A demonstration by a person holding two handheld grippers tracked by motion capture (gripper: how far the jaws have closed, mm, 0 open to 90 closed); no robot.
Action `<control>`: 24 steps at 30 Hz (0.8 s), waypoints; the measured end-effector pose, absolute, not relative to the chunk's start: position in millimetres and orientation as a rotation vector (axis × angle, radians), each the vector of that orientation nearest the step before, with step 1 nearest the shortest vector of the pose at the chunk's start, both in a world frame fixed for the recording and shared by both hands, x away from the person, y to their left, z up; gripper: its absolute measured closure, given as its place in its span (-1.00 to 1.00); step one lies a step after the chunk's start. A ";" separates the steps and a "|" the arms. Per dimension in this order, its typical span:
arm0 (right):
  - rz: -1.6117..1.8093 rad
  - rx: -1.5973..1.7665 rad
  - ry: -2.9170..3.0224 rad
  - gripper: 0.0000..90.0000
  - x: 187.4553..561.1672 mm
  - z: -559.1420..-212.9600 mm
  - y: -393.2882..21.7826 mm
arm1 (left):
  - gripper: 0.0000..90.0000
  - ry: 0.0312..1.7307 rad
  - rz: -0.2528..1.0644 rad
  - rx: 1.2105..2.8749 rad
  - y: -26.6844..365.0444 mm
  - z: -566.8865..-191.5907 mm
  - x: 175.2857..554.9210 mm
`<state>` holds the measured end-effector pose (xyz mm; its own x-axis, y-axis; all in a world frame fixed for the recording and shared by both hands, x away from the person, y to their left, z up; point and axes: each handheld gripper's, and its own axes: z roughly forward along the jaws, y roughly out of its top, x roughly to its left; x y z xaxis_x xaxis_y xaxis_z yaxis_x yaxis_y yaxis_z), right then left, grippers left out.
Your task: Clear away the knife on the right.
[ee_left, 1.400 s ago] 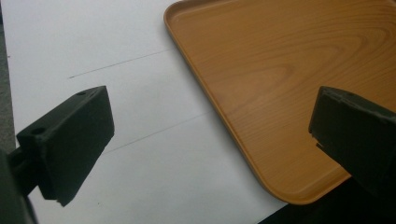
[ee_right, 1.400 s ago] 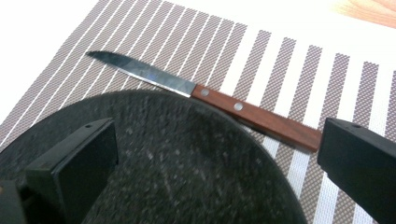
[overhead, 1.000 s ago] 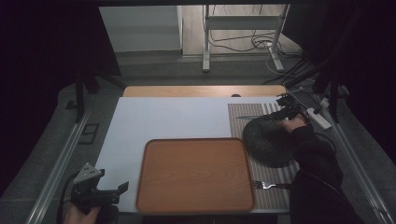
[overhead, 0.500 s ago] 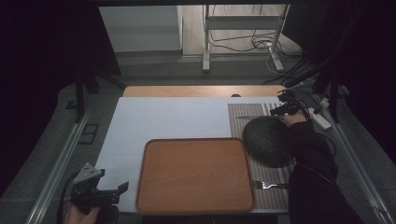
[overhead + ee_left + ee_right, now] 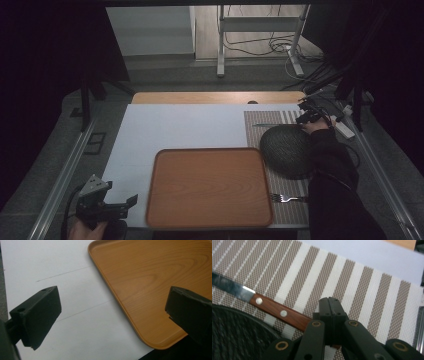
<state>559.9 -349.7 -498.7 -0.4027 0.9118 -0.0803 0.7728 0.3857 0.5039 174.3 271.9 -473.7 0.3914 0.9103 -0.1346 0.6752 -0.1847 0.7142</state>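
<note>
Knife (image 5: 277, 311), lying on the striped placemat (image 5: 367, 297) just beside the dark bowl (image 5: 289, 150), is what we are pinching by its wooden handle, right gripper (image 5: 331, 315) jaws just closed on it for lifting, left gripper (image 5: 112, 322) gaping empty.

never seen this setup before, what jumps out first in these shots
The big wooden tray at the table's near edge draws the eye first, with the dark round bowl just right of it on a striped placemat. At the mat's far end the right gripper is shut on the wooden handle of a knife; a fork lies near the front.
</note>
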 end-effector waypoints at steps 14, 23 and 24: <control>0.554 1.503 2.374 0.99 544.5 -498.2 -355.2 | -0.97 1.356 0.425 1.948 270.9 -473.5 174.3; 0.551 1.523 2.380 0.99 539.7 -497.6 -357.1 | -0.97 1.355 0.429 1.955 270.1 -473.6 174.5; 0.554 1.522 2.381 0.99 539.9 -497.6 -357.1 | -0.97 1.355 0.429 1.955 270.1 -473.6 174.5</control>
